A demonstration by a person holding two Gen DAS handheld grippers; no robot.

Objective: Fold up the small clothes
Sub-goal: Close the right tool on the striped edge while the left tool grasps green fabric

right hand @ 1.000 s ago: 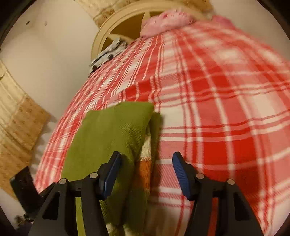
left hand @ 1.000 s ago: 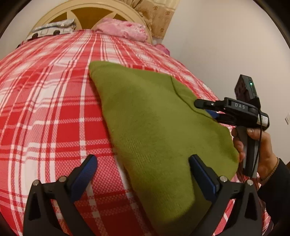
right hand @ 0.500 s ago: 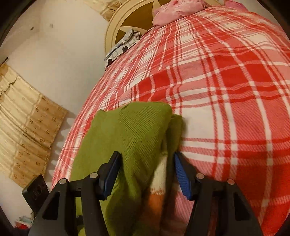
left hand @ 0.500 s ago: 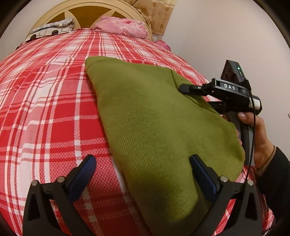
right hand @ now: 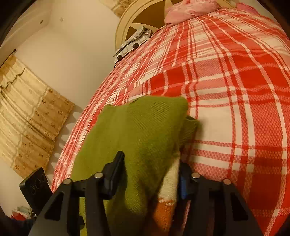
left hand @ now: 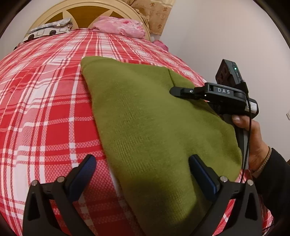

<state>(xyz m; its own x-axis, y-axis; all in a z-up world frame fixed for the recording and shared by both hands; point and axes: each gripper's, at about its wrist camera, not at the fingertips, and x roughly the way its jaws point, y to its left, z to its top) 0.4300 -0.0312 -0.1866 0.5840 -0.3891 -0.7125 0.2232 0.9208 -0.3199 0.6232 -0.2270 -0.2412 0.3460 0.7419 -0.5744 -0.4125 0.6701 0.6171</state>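
Green knit garment (left hand: 154, 127) lies folded on the plaid bedspread (left hand: 45, 109). Left gripper (left hand: 143, 174) hovers with jaws wide apart over its near edge. At three o'clock, right gripper (right hand: 150, 174), jaws just closing, clamps the garment's folded edge.

This is a bedroom in a home. A bed covered with a red and white checked blanket (left hand: 45, 112) fills both views, with a rounded cream headboard (left hand: 87, 10) with brown panels at its far end and a crumpled pink cloth (left hand: 119, 26) and a grey patterned pillow (left hand: 49, 30) lying against it. Plain pale walls (left hand: 217, 36) and a beige patterned curtain (right hand: 30, 116) surround the bed.
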